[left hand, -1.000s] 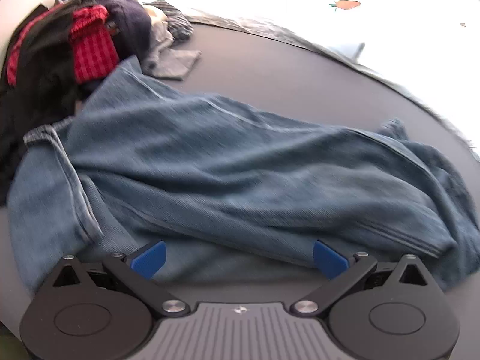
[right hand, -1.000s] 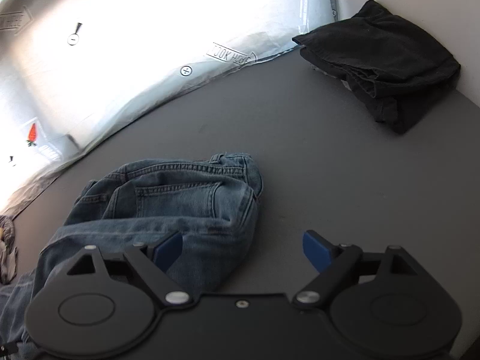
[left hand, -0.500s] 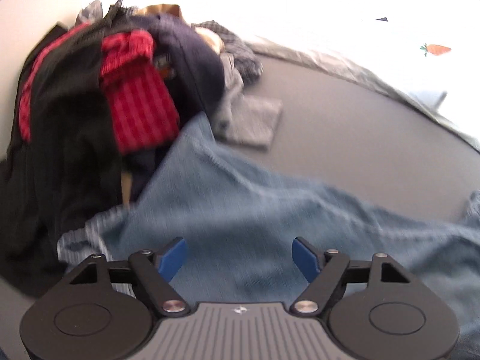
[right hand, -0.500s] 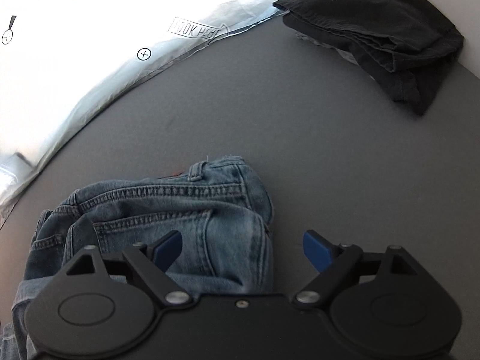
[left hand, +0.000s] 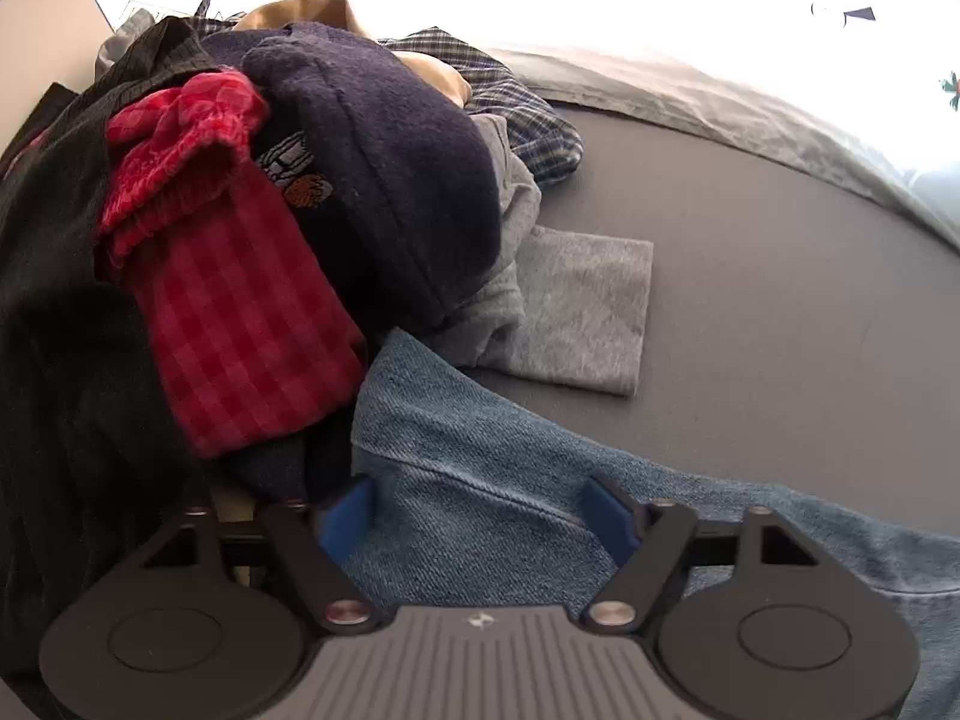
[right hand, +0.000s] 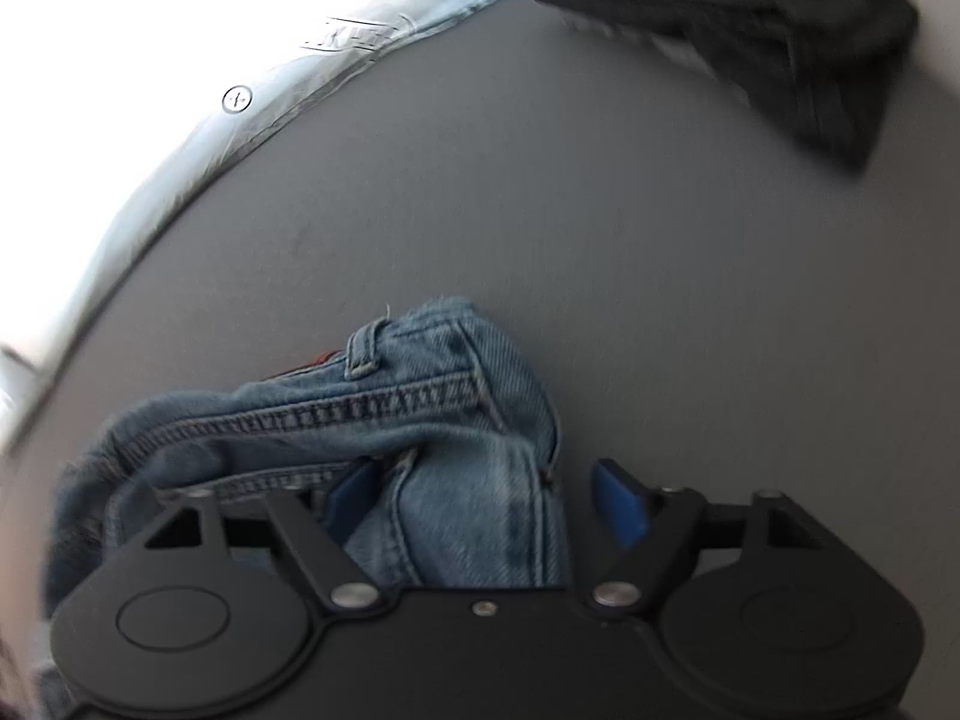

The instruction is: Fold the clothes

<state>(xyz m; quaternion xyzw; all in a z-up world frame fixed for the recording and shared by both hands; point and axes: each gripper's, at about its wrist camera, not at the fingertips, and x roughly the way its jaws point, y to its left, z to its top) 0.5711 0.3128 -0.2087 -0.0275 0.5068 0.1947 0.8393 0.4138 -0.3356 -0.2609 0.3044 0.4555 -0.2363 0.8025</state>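
A pair of blue jeans lies crumpled on the grey table. In the left wrist view its leg end (left hand: 480,480) reaches to the foot of a clothes pile. My left gripper (left hand: 480,516) is open, its blue pads either side of the hem. In the right wrist view the waistband end (right hand: 384,414) with a belt loop is bunched up. My right gripper (right hand: 486,498) is open, with the denim between the pads and under the left one.
A heap of unfolded clothes stands at the left: a red checked garment (left hand: 234,300), a navy fleece (left hand: 384,180), black cloth and a plaid shirt. A grey garment (left hand: 576,306) lies flat beside it. A folded black garment (right hand: 780,36) lies at the far right. Bare grey table (right hand: 540,210) lies between.
My left gripper has moved left along the jeans to the hem by the pile. My right gripper has moved forward onto the waistband. Both stay open.
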